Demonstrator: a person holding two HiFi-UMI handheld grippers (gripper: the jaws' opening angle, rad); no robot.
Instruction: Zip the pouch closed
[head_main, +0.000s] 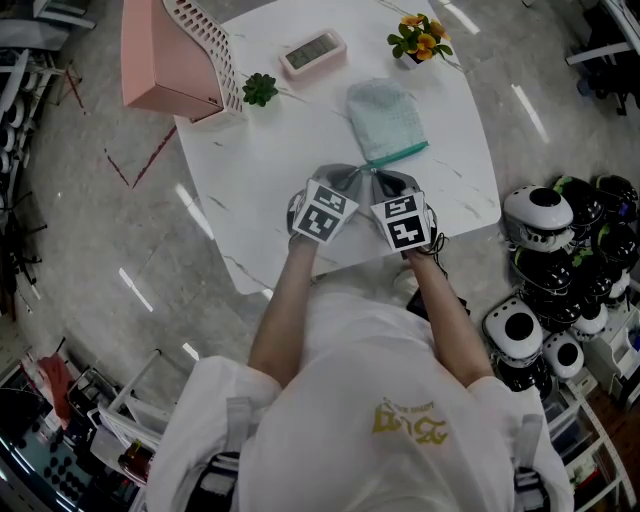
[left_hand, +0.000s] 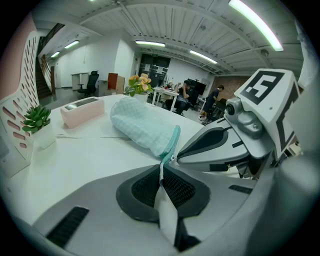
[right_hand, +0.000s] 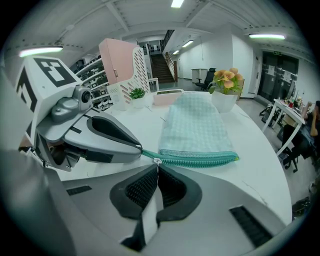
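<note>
A mint-green checked pouch (head_main: 385, 118) lies flat on the white table (head_main: 270, 170), its teal zipper (head_main: 400, 153) along the near edge. Both grippers meet at the zipper's left end. My left gripper (left_hand: 161, 175) is shut on the zipper's end tab (left_hand: 161, 167); in the right gripper view its tips (right_hand: 137, 148) pinch the teal tape. My right gripper (right_hand: 157, 172) is shut on the small metal zipper pull (right_hand: 157, 161). From the slider, the zipper teeth (right_hand: 200, 159) run meshed to the pouch's right corner. In the head view the marker cubes hide the jaws.
At the table's far side stand a pink file holder (head_main: 165, 55), a small green plant (head_main: 260, 88), a pink desk clock (head_main: 313, 52) and a pot of orange flowers (head_main: 420, 38). Black-and-white round devices (head_main: 540, 210) crowd the floor on the right.
</note>
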